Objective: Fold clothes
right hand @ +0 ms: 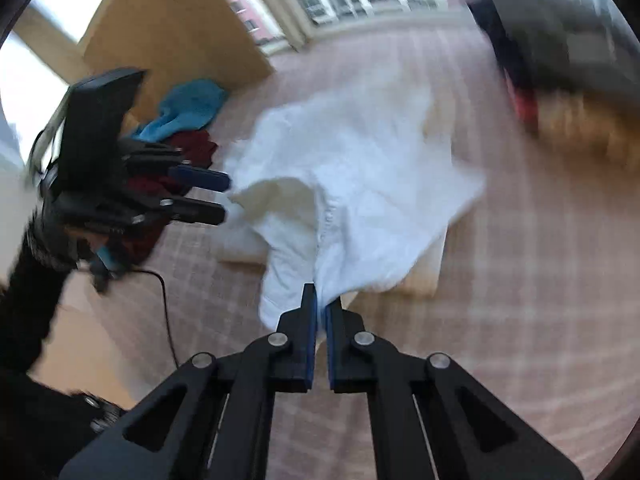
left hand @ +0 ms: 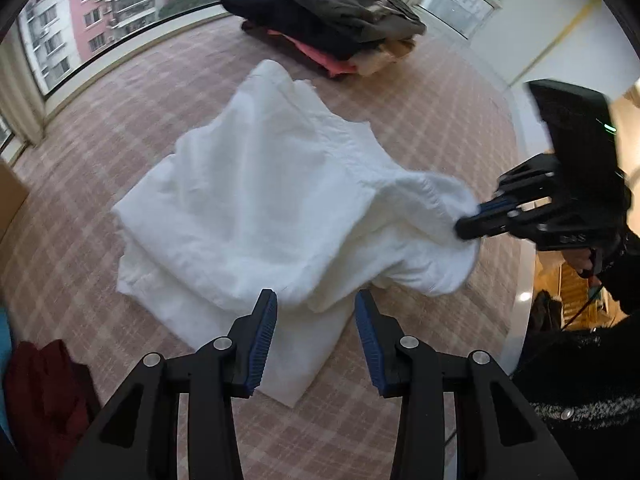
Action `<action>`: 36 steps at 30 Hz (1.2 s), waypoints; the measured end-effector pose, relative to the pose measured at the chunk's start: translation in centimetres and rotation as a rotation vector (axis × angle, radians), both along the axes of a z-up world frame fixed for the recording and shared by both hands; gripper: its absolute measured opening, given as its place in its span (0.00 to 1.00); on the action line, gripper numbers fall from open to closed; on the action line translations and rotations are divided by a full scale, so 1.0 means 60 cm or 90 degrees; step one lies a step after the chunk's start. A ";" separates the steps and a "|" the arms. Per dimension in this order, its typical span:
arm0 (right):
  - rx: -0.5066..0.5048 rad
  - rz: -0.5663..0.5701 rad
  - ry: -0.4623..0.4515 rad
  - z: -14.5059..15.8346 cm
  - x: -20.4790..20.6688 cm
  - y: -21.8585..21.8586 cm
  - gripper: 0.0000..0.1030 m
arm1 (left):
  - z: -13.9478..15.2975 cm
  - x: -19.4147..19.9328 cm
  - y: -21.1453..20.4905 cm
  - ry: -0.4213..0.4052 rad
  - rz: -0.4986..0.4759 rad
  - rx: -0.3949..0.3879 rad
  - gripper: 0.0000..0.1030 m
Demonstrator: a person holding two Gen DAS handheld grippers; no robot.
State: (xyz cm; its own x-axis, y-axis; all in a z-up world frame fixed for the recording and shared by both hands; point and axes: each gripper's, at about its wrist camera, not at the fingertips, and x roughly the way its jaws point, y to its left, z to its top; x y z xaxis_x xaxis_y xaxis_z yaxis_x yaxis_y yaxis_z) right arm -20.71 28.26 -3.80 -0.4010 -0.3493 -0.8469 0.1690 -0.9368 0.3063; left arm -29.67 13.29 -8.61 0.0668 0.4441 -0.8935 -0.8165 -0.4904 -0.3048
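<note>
The white garment (left hand: 280, 200) sits in the middle of the left wrist frame, spread over a pink checked cloth (left hand: 100, 128) that covers the surface. It's partly doubled over already: one layer lies flat at the lower left, and another layer rides up over it toward the right side of the frame.

That lifted part is there because the right gripper (left hand: 476, 220) has it. In the right wrist view its jaws are pressed together at bottom centre with a pinch of white fabric between them, so it's clenched on an edge of the garment and pulling it up off the surface. My guess is it's holding a corner or hem to carry it across for a fold, but which way it's going I can't say. That view is smeared too.

The left gripper (left hand: 316, 320) is released, jaws spread wide, nothing between them. It hangs just in front of the near edge of the garment, bottom centre of its own view, probably ready to pin or grab the other side.

Other stuff around:
- a stack of dark clothes (left hand: 328, 12) at top centre, well apart from the white one
- a dark red garment (left hand: 52, 384) at lower left, and a blue one (right hand: 188, 108) beside it in the upper left of the right wrist view

Nothing sits on the white garment itself, so the fold path looks free. The red piece is close to the left gripper's side, though.
</note>
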 end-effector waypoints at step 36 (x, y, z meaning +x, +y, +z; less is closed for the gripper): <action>0.148 0.035 0.060 -0.007 0.001 -0.019 0.07 | 0.020 0.016 0.043 0.034 -0.061 -0.002 0.38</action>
State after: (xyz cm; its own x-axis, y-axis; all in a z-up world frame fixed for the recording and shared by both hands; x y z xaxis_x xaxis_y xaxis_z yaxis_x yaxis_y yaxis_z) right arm -20.67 27.11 -4.20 -0.4677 -0.1726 -0.8669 0.2397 -0.9688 0.0636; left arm -28.69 15.86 -7.41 0.0608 0.4352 -0.8983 -0.8744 -0.4108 -0.2582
